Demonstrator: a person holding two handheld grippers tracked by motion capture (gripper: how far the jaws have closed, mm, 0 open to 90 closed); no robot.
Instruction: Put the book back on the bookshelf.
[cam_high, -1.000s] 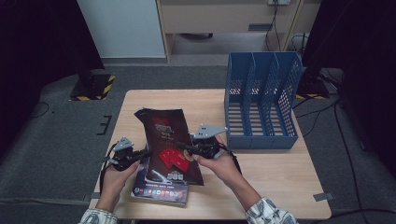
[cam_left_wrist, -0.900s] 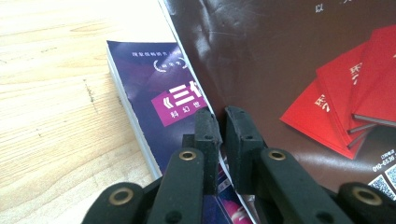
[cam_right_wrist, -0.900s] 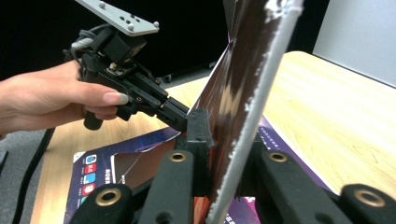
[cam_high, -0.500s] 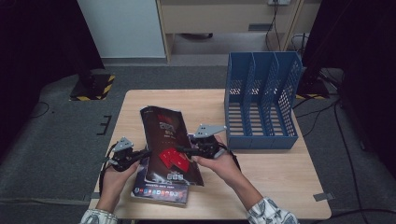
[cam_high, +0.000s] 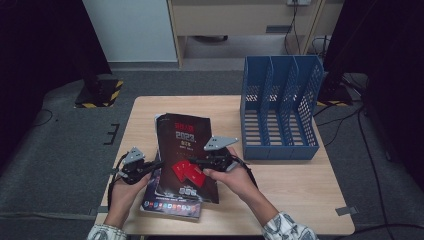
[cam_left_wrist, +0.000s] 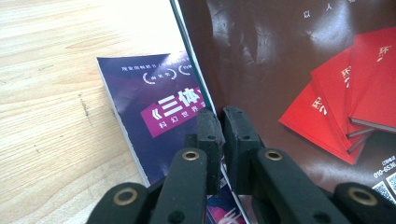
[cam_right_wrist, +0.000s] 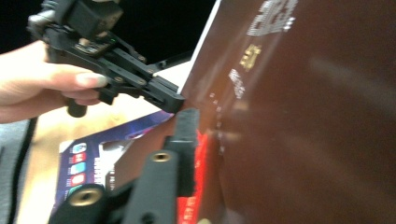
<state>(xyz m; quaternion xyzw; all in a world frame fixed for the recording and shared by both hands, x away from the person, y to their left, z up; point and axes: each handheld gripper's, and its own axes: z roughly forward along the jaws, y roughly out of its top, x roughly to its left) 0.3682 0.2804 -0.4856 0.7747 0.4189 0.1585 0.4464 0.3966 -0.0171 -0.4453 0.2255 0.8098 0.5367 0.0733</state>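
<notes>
While both grippers work the dark book, it sits tilted over the near-left part of the table, its near edge resting on the purple book that lies flat beneath.

Dark book: glossy brown-maroon cover, light glare and slight dents in the gloss. White title text near the far end with "2023" readable in the high view. Picture of stacked red books on the near half, small white print and a QR code at the near right corner in the left gripper view. Thin, soft cover, greenish edge along the left side.

Left gripper: clenched on the book's left edge. In the left gripper view the pads are nearly together, with the cover edge running in between them.

Right gripper: comes in from the right and reaches over the cover by the red-books picture. Its jaws have just been closing. In the right gripper view one jaw lies against the cover and the book stands up close beside it; the other jaw is hidden behind the cover, so I cannot tell whether it is clamped.

Purple book: purple-blue cover, white characters, a row of small coloured icons at the near edge, sticking out to the left and near side of the dark book.

Blue file rack stands at the far right, well apart.
</notes>
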